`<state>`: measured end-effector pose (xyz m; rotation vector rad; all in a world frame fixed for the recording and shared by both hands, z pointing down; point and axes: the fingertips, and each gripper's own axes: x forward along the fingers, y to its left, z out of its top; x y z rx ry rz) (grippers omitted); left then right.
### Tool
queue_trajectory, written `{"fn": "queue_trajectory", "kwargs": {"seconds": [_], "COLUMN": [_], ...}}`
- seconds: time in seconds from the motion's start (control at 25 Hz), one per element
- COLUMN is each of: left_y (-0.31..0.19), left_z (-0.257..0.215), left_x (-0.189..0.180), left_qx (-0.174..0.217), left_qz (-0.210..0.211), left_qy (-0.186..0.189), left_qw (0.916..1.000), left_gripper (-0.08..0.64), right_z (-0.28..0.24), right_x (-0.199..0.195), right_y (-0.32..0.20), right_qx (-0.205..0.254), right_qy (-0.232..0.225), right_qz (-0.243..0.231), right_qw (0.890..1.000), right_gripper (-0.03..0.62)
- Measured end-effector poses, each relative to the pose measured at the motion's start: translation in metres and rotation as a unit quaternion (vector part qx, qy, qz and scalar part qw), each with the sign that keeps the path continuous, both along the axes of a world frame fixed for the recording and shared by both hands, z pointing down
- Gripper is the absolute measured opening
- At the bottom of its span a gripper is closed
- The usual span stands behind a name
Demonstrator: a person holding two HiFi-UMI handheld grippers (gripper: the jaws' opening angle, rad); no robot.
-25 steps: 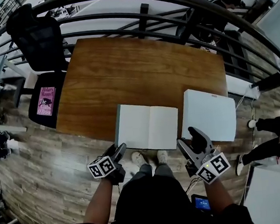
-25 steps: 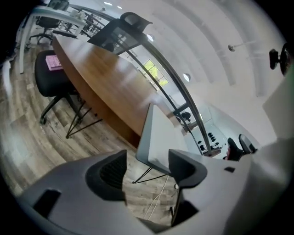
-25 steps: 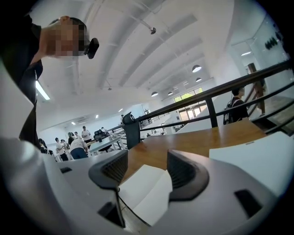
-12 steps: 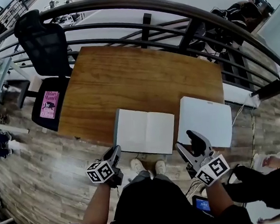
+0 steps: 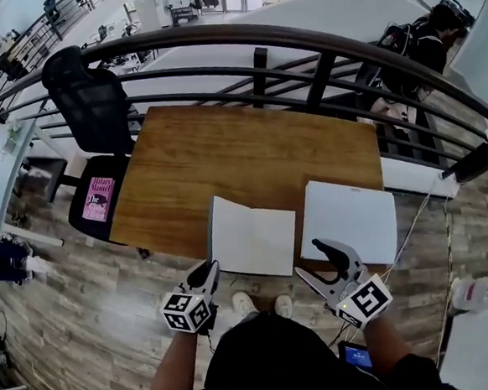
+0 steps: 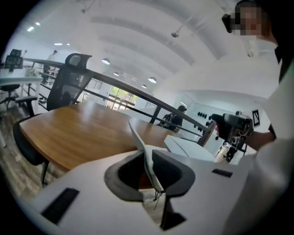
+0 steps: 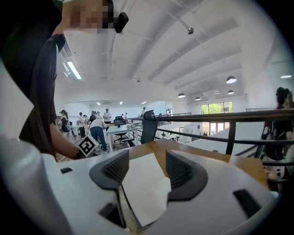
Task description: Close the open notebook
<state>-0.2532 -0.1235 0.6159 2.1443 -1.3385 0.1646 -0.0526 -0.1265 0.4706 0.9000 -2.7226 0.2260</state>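
Wooden table (image 5: 224, 158) carries the notebook (image 5: 252, 241) at its near edge, left leaf tilted up. Left gripper (image 5: 208, 271) pinches that leaf's edge, jaws nearly together. Right gripper (image 5: 308, 258) gapes wide at the notebook's right corner, gripping nothing.

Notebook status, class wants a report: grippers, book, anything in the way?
Left gripper shut on notebook, left cover raised. Right gripper open by right page. White pad beside, not touching.
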Motion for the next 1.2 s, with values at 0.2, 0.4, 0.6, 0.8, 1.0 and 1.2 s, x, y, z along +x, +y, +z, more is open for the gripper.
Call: {"fn": "queue_trajectory", "kwargs": {"seconds": [0.2, 0.4, 0.6, 0.8, 1.0, 1.2], "left_y": [-0.002, -0.001, 0.0, 0.005, 0.017, 0.026], "left_z": [-0.018, -0.03, -0.034, -0.031, -0.03, -0.047], "left_x": [0.025, 0.05, 0.074, 0.096, 0.127, 0.15], "left_qx": [0.025, 0.041, 0.045, 0.041, 0.038, 0.059], "left_qz": [0.019, 0.039, 0.057, 0.078, 0.127, 0.143], "left_qy": [-0.031, -0.044, -0.048, -0.069, -0.063, -0.029], "left_qw": [0.999, 0.9974, 0.9962, 0.9937, 0.9892, 0.9875], "left_gripper": [0.059, 0.057, 0.058, 0.061, 0.099, 0.202], "right_z": [-0.01, -0.011, -0.01, -0.008, -0.002, -0.006], "right_x": [0.018, 0.043, 0.065, 0.083, 0.101, 0.111], "right_y": [0.003, 0.005, 0.004, 0.008, 0.014, 0.016], "right_qx": [0.005, 0.004, -0.002, -0.007, -0.015, -0.013], "right_qy": [-0.019, -0.026, -0.046, -0.049, -0.057, -0.077], "right_qz": [-0.004, 0.009, 0.025, 0.033, 0.045, 0.051], "right_qw": [1.0, 1.0, 0.999, 0.998, 0.997, 0.996], "right_gripper": [0.247, 0.247, 0.245, 0.245, 0.245, 0.245]}}
